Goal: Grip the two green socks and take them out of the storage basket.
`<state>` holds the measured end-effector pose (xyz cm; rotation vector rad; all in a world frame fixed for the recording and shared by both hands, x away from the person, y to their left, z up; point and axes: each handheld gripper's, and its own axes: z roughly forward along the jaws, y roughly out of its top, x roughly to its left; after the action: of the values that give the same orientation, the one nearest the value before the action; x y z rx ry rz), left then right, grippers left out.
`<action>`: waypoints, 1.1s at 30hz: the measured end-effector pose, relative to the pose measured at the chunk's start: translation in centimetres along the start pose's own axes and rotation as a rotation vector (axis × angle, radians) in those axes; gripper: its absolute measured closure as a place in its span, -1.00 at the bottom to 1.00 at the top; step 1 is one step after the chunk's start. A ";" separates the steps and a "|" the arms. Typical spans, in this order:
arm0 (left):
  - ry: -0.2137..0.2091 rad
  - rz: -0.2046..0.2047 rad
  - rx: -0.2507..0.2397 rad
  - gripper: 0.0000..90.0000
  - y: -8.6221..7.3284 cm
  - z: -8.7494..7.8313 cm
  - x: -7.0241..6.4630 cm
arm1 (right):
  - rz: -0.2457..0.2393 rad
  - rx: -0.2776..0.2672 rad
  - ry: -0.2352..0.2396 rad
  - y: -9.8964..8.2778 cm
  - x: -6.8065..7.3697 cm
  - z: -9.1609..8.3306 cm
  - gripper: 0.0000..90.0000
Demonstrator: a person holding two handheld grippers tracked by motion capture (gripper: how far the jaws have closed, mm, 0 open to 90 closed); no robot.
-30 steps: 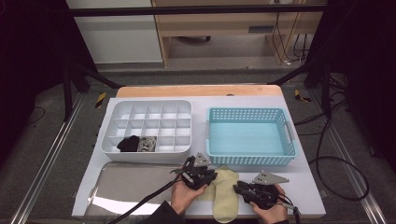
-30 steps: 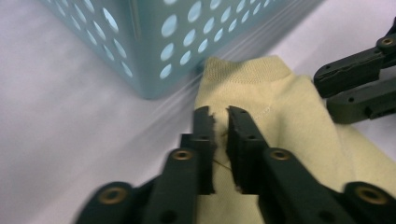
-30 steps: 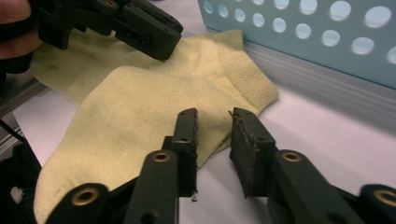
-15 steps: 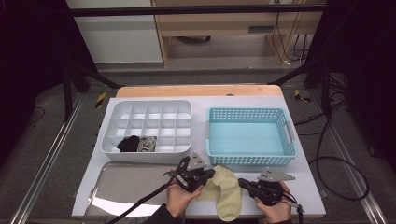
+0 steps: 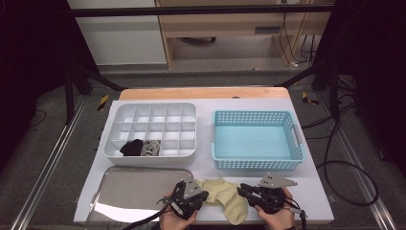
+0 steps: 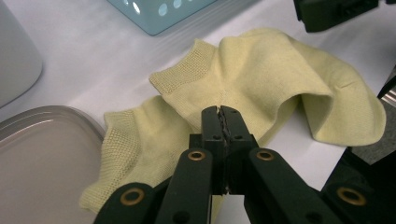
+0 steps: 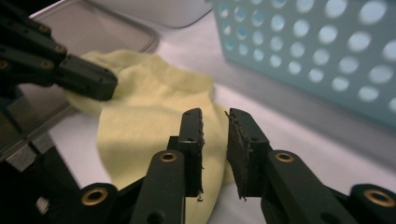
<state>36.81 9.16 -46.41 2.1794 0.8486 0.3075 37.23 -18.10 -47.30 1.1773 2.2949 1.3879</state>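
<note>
Pale yellow sock fabric (image 5: 225, 199) with two ribbed cuffs lies on the white table near the front edge, between my two grippers. My left gripper (image 5: 205, 195) is at its left end. In the left gripper view its jaws (image 6: 220, 114) are shut, pinching a crease of the sock (image 6: 280, 70). My right gripper (image 5: 242, 189) is at the sock's right end. Its jaws (image 7: 215, 123) have just been opening and stand a little apart above the sock (image 7: 140, 93), pressing on nothing. The left gripper (image 7: 88, 77) shows across from it.
A white compartment box (image 5: 148, 108) stands at the back left, with a black item (image 5: 131, 147) and a grey item (image 5: 152, 148) in its front row. A light blue basket (image 5: 258, 115) stands at the back right. A metal tray (image 5: 139, 191) lies left of the sock.
The left gripper has drawn back toward the near edge with the sock, which now lies wider and more bunched. The right gripper has stayed about where it was.
</note>
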 end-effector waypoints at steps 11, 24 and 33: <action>0.011 -0.001 0.003 0.98 -0.4 0.2 0.1 | -0.002 0.091 0.011 -2.0 0.1 0.4 1.00; -0.038 -0.015 -0.018 0.84 -0.3 0.3 -0.1 | -0.040 0.095 -0.098 1.1 -1.9 1.2 0.87; -0.030 -0.045 -0.081 0.47 1.9 -0.5 2.3 | 0.013 0.041 -0.109 -0.2 -1.9 -1.4 0.64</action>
<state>39.23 9.97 -44.78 2.0818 0.8522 0.2811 37.62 -20.41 -47.11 1.2496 2.2543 1.2548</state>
